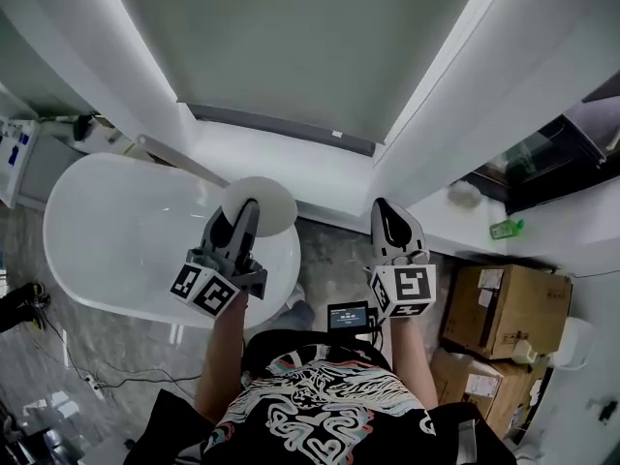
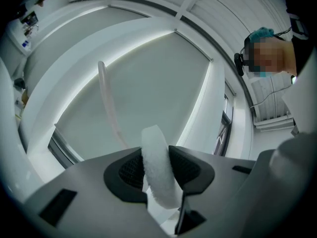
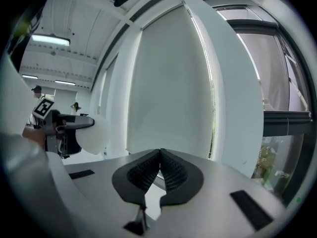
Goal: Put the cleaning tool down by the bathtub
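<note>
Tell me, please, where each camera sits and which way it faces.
Head view: on the person's head, looking steeply down at the bathtub; forearms and shirt show.
Left gripper view: on the left gripper, facing the window blind; jaws clamp the cleaning tool; the person's head shows.
Right gripper view: on the right gripper, facing that blind; jaws together.
Shared: head and right gripper views both show the cleaning tool.

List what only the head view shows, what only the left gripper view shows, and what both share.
Head view only: the bathtub, the cardboard boxes and the right claw, which is shut and empty. Left gripper view only: the jaws closed edge-on on the white head of the cleaning tool, and the ceiling. Both: the left claw, the cleaning tool with its thin handle, and the window blind.
</note>
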